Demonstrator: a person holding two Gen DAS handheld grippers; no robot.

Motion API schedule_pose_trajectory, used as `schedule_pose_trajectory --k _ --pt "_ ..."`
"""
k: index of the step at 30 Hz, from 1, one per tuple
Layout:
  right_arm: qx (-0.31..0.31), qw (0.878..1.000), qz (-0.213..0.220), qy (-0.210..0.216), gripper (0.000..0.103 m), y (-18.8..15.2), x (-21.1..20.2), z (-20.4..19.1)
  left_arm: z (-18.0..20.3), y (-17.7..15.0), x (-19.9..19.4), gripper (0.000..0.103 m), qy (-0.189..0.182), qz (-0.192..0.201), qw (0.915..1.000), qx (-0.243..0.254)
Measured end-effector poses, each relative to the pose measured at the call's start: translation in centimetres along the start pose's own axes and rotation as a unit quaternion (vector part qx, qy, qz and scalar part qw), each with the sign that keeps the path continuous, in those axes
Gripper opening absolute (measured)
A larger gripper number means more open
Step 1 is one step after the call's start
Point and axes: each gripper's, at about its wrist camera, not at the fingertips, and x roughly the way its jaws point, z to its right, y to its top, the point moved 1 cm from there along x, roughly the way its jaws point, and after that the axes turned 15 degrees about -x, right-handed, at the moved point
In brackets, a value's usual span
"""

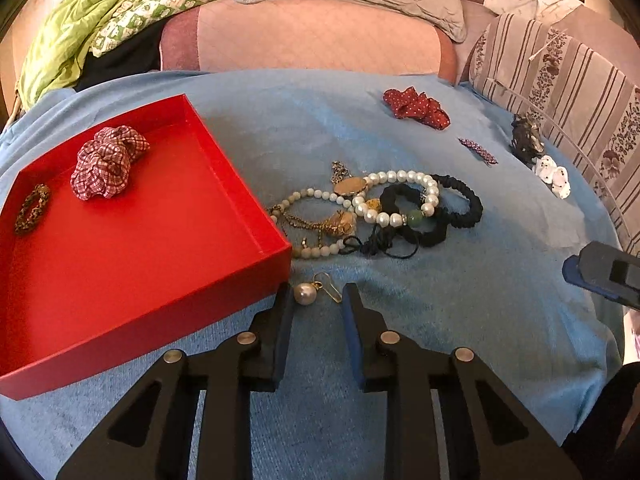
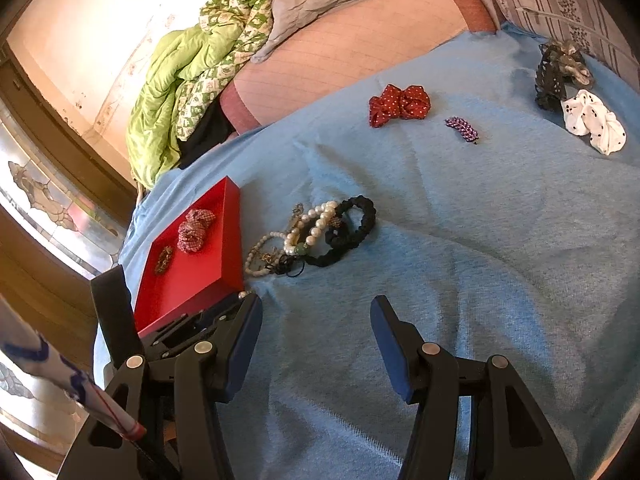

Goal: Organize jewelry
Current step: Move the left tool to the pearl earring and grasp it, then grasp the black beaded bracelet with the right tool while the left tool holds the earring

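Note:
A red tray [image 1: 248,204] lies on the blue blanket at the left and holds a checked scrunchie [image 1: 107,162] and a small leopard hair tie [image 1: 32,208]. A tangle of pearl bracelets, gold chains and black hair ties [image 1: 380,210] lies to its right. A pearl earring [image 1: 306,293] lies just beyond my open left gripper [image 1: 316,294], between the fingertips. My right gripper [image 2: 316,304] is open and empty over bare blanket, right of the tray [image 2: 232,232]. The tangle [image 2: 316,236] lies ahead of it.
Far on the blanket lie a red dotted bow [image 1: 416,107], a purple clip [image 1: 478,151], a dark lace piece [image 1: 526,138] and a white dotted scrunchie [image 1: 554,176]. Pillows and a green quilt [image 1: 92,28] sit behind. The right gripper's finger [image 1: 604,272] shows at the right edge.

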Motion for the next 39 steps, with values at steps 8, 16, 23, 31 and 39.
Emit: schedule_pose_trajectory --k 8,16,23,31,39 --pt "0.005 1.000 -0.005 -0.014 0.061 -0.1 0.3 0.4 -0.2 0.2 -0.1 0.011 -0.005 0.001 1.0000 -0.004" --pt "0.007 1.000 -0.009 -0.019 0.061 -0.1 0.5 0.5 0.5 0.2 0.2 0.011 0.011 0.003 0.9998 0.018" --pt "0.015 1.000 -0.005 -0.026 0.061 0.0 0.4 1.0 1.4 0.2 -0.5 0.011 -0.016 0.012 0.9992 0.034" --pt "0.040 0.998 0.013 -0.039 0.058 3.2 0.4 3.6 1.9 1.2 -2.8 0.011 -0.054 0.046 0.9968 0.036" --pt "0.052 0.997 -0.038 -0.035 0.046 5.8 6.2 5.1 1.6 2.1 -4.1 0.011 -0.070 0.061 0.9954 0.026"
